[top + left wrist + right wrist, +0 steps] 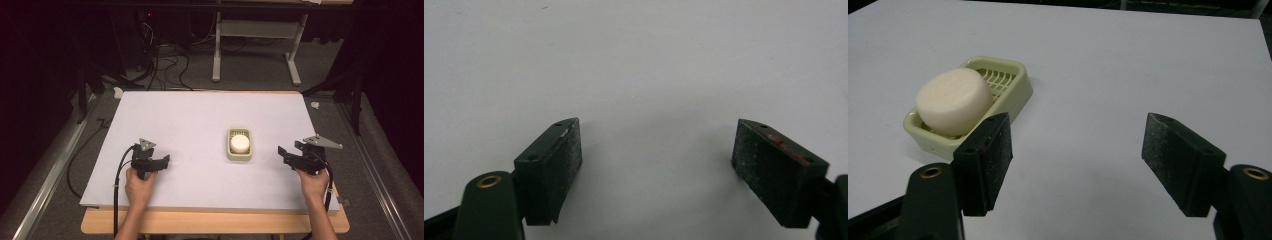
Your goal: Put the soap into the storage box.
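Grippers: two, left (161, 161), right (284, 152), agape | soap (240, 143): one | dish (239, 156): one

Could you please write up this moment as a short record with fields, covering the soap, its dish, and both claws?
surface: white sheet over a wooden table
dish: pale green soap dish, right of the sheet's middle in the high view
soap: round white soap lying in the dish
left claw: jaws apart, nothing between them, over bare sheet
right claw: jaws apart, nothing between them, beside the dish, apart from it
contact: neither claw touches dish or soap
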Available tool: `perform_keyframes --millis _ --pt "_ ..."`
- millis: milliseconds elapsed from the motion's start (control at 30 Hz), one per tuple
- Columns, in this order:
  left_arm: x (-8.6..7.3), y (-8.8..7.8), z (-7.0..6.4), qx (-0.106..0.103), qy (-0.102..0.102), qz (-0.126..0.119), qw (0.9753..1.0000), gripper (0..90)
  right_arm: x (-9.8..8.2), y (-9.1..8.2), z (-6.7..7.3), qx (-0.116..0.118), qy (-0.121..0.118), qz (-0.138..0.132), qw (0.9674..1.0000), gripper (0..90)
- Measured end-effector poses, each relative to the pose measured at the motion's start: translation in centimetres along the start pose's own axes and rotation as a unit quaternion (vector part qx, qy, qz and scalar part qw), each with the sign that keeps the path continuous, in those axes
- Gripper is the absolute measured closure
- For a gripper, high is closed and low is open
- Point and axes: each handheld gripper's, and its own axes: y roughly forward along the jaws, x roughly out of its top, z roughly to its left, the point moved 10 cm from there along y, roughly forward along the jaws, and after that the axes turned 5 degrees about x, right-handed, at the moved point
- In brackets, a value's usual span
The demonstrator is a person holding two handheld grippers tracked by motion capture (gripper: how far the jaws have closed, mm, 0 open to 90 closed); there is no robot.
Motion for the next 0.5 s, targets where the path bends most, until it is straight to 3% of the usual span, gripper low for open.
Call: perform_keyframes --millis 500 --pt "0.0 0.0 0.0 0.000 0.000 0.000 1.0000 20.5 -1.1 0.1 -0.4 -0.001 0.010 0.006 0.9999 29.1"
